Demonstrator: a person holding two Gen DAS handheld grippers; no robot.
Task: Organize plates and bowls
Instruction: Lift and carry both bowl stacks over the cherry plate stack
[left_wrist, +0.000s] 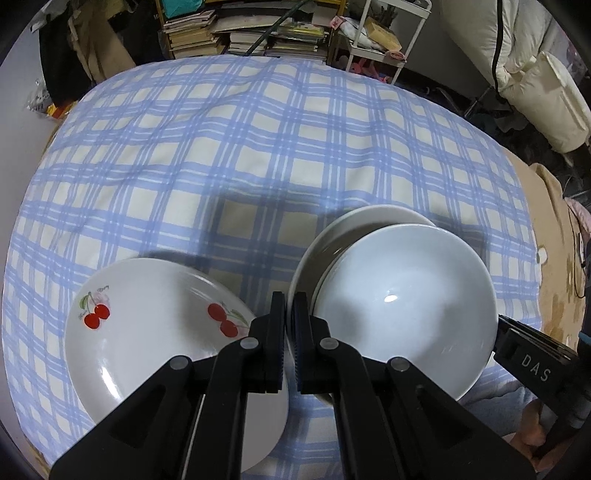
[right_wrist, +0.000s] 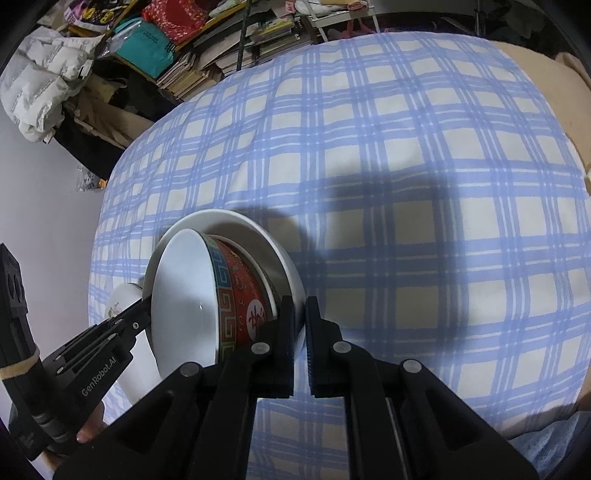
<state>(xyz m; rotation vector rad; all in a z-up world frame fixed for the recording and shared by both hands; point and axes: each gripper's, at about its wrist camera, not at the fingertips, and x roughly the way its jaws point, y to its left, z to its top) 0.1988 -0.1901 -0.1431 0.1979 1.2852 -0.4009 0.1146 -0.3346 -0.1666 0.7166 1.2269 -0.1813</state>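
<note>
Left wrist view. Left gripper (left_wrist: 289, 301): black plastic, jaws closed down to a thin slit on the rim of a white plate (left_wrist: 332, 236), glossy and round, which stands near-vertical, edge toward the camera, its face turned to three o'clock. Against that face leans a pale grey-white bowl (left_wrist: 406, 295), smooth glazed ceramic, tipped on its side, its mouth toward the camera. Cherry plate (left_wrist: 159, 325): round, glossy white with red cherry prints, lying flat on the cloth at eight o'clock of the jaws. Cloth (left_wrist: 258, 147): soft, rumpled, blue-and-cream check. Right gripper (left_wrist: 532, 354): black, entering at four o'clock, at the bowl's edge.

Right wrist view. Right gripper (right_wrist: 300, 306): black plastic, ribbed pads, jaws drawn narrow; whether they pinch the white plate's (right_wrist: 258, 236) rim, I cannot tell. The bowl (right_wrist: 184, 295) lies on its side at ten o'clock of the jaws, white inside, its outer wall red with a blue-and-gold fret band, its axis roughly level. Left gripper (right_wrist: 146, 306): reaches in from eight o'clock, its tip at the bowl's far edge.
</note>
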